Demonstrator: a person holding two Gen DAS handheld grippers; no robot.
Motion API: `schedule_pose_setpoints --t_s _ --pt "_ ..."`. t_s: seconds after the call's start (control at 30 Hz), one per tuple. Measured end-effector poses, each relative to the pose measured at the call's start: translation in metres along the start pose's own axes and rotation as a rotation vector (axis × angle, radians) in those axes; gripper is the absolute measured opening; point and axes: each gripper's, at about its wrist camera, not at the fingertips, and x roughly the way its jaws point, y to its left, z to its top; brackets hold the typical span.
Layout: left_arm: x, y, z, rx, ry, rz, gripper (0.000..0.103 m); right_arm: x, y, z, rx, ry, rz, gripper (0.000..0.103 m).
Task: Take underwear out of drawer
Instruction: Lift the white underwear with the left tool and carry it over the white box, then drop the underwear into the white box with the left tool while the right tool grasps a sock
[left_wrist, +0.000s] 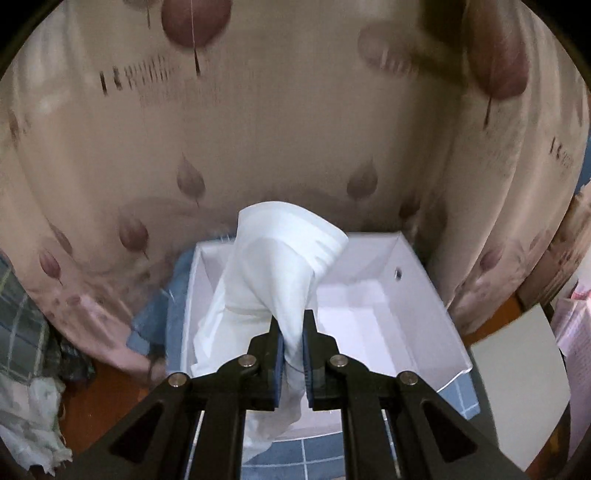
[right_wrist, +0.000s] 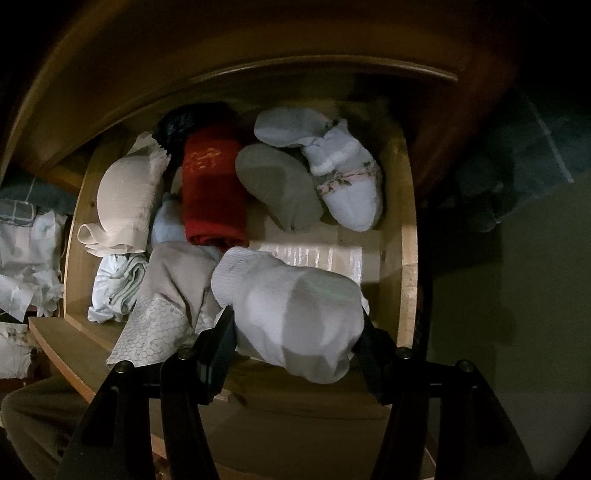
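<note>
Jaws: I have the left gripper clamped narrow on a white garment, lower centre of its view, hanging above a white box before a curtain. My right gripper holds a white bundle at mid width, lower centre, over the drawer with other folded items.

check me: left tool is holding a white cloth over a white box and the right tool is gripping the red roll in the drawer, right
Not quite. The right tool grips a white bundle, not the red roll, which lies untouched further back in the drawer, as the right wrist view shows. The rest holds.
</note>
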Motion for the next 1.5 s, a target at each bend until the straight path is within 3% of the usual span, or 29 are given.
schedule_pose_setpoints --t_s 0.27,0.67,1.17,1.33,1.5 --pt "0.055 0.004 -0.024 0.002 0.106 0.034 0.009 0.002 0.004 0.000 -0.001 0.004 0.008 0.056" --pt "0.077 0.010 -0.048 0.009 0.190 0.064 0.009 0.003 0.003 0.000 -0.007 0.004 0.003 0.056" --pt "0.065 0.035 -0.060 0.005 0.169 0.091 0.010 0.006 0.006 0.000 -0.025 0.006 -0.005 0.057" --pt "0.065 0.034 -0.059 0.002 0.167 0.109 0.014 0.006 0.006 0.000 -0.026 0.002 -0.014 0.057" --pt "0.066 0.028 -0.059 -0.001 0.157 0.107 0.026 0.004 0.007 0.000 -0.034 -0.014 -0.019 0.057"
